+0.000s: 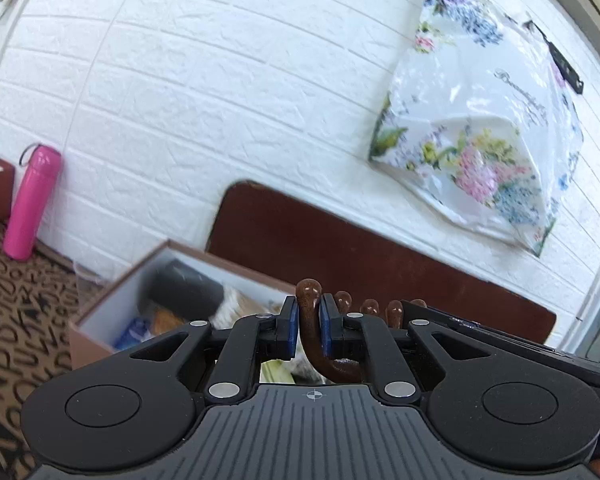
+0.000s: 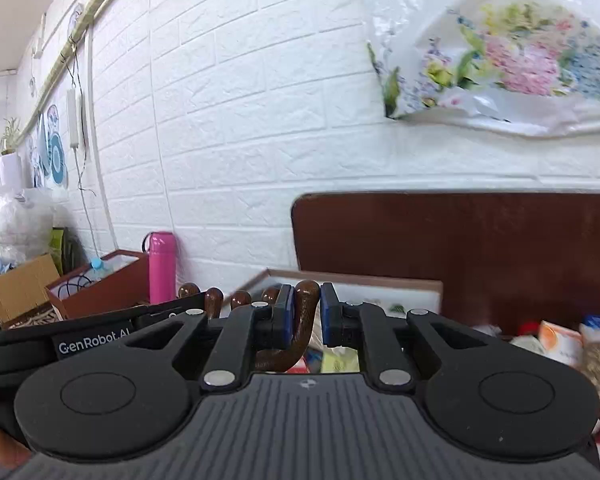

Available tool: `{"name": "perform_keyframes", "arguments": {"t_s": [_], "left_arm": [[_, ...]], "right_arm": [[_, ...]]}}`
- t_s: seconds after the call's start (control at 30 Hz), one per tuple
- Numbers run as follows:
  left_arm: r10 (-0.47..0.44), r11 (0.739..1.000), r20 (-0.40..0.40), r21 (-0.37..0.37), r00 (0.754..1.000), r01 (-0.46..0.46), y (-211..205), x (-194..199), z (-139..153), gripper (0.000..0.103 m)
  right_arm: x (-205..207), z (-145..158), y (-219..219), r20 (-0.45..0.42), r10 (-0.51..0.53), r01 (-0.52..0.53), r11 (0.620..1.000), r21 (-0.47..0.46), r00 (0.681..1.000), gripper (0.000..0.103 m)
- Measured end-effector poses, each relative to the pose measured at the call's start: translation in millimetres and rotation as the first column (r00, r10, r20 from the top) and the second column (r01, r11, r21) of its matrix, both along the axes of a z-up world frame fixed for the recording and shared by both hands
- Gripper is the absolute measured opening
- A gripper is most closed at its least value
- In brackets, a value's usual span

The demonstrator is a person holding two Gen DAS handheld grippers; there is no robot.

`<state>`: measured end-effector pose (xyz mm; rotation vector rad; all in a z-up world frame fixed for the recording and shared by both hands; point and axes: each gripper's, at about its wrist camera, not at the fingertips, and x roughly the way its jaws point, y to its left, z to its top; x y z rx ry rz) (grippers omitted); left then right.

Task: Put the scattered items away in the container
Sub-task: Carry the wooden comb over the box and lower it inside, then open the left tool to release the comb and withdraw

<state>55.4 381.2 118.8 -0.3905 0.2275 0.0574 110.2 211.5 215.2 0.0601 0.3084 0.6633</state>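
Now both grippers, L (image 1: 309,314) & R (image 2: 304,312), jaws clamped on brown hook rack (image 1: 306,312).

Left hand-held gripper (image 1: 309,322) clamps a brown wooden hook rack (image 1: 309,300) — open box (image 1: 112,300) beyond.

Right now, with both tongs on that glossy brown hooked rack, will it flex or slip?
Probably stiff: the glossy brown rack of curved hooks shows no sag between left tongs and right tongs. The shiny finish may slip. Held by single hooks, it could swivel.
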Motion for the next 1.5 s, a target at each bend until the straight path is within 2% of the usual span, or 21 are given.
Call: {"name": "perform_keyframes", "arguments": {"t_s": [0.1,0.17,0.43,0.57,0.67,0.73,0.77,0.8,0.83,0.87,0.9,0.93,1.0,1.1,1.17,1.23,1.27,1.3,1.37,1.43,1.5], "left_arm": [[0.004,1.000,-0.012,-0.011,1.000,-0.004,15.9,15.8,-1.1,0.024],[-0.006,1.000,-0.034,-0.027,0.999,0.005,20.5,30.0,-12.3,0.024],[-0.089,0.991,-0.161,-0.108,0.983,0.072,11.9,81.0,-74.4,0.024],[-0.105,0.990,-0.222,-0.112,0.969,0.082,8.0,93.9,-91.7,0.025],[-0.098,0.994,-0.239,-0.069,0.966,0.083,3.2,97.3,-93.6,0.025],[-0.081,0.996,-0.257,-0.046,0.963,0.072,1.5,99.5,-92.2,0.032],[-0.062,0.998,-0.262,-0.024,0.963,0.058,0.8,100.0,-91.1,0.045],[-0.029,0.999,-0.258,0.009,0.966,0.033,-0.1,98.9,-89.4,0.066],[0.008,0.999,-0.244,0.046,0.970,0.003,-1.2,96.2,-88.0,0.076],[0.040,0.997,-0.230,0.075,0.972,-0.023,-1.7,93.3,-86.8,0.088],[0.063,0.996,-0.224,0.080,0.973,-0.046,-0.5,91.1,-86.4,0.091],[0.070,0.997,-0.226,0.056,0.972,-0.059,3.1,89.8,-86.5,0.091],[0.061,0.998,-0.232,0.024,0.971,-0.057,9.0,89.8,-86.1,0.091],[0.068,0.997,-0.239,0.036,0.969,-0.062,9.9,90.8,-85.4,0.091],[0.066,0.996,-0.262,0.077,0.963,-0.048,8.4,93.4,-84.5,0.092],[0.069,0.993,-0.286,0.117,0.956,-0.036,11.1,94.6,-84.1,0.092],[0.092,0.991,-0.288,0.120,0.953,-0.060,15.7,93.2,-84.4,0.092],[0.118,0.990,-0.281,0.113,0.952,-0.090,22.3,90.8,-84.5,0.091],[0.159,0.986,-0.261,0.083,0.952,-0.142,35.5,84.8,-83.2,0.091],[0.140,0.990,-0.250,0.021,0.958,-0.139,41.2,80.6,-80.1,0.092],[0.087,0.995,-0.244,-0.032,0.966,-0.097,38.3,79.4,-77.9,0.092]], "right_arm": [[15.7,-2.5,14.3,0.012,0.011,-0.011,1.000,-0.013,1.000,0.016],[27.2,-11.1,18.1,0.000,0.006,-0.006,1.000,-0.028,1.000,0.016],[73.5,-63.0,2.3,-0.155,-0.070,0.056,0.994,-0.095,0.985,0.016],[84.7,-84.7,-4.5,-0.224,-0.087,0.066,0.993,-0.103,0.971,0.016],[89.4,-92.5,-7.0,-0.255,-0.085,0.063,0.994,-0.093,0.963,0.016],[93.8,-93.6,-7.6,-0.278,-0.081,0.057,0.994,-0.091,0.957,0.017],[95.0,-93.7,-8.0,-0.276,-0.093,0.068,0.993,-0.099,0.957,0.025],[95.7,-92.4,-9.5,-0.259,-0.116,0.092,0.990,-0.105,0.959,0.029],[94.4,-90.7,-12.2,-0.233,-0.120,0.101,0.991,-0.093,0.965,0.032],[93.2,-87.8,-15.2,-0.214,-0.125,0.109,0.991,-0.084,0.969,0.042],[92.0,-85.0,-17.3,-0.202,-0.150,0.134,0.987,-0.091,0.968,0.054],[90.5,-83.1,-18.7,-0.185,-0.173,0.156,0.982,-0.105,0.967,0.073],[87.2,-82.0,-20.9,-0.157,-0.160,0.144,0.984,-0.109,0.975,0.071],[84.6,-79.8,-18.9,-0.138,-0.152,0.134,0.982,-0.130,0.979,0.070],[82.3,-80.1,-11.1,-0.094,-0.147,0.124,0.969,-0.214,0.985,0.073],[78.3,-85.0,-1.5,-0.006,-0.143,0.133,0.932,-0.337,0.990,0.074],[75.7,-88.7,-1.3,0.036,-0.158,0.160,0.918,-0.363,0.987,0.074],[74.6,-91.5,-4.3,0.046,-0.165,0.170,0.913,-0.371,0.985,0.074],[76.8,-94.4,-16.7,0.000,-0.180,0.169,0.926,-0.337,0.984,0.074],[78.0,-94.4,-25.8,-0.036,-0.194,0.175,0.939,-0.296,0.980,0.074],[76.2,-91.8,-26.9,-0.037,-0.192,0.174,0.943,-0.282,0.981,0.074]]}}
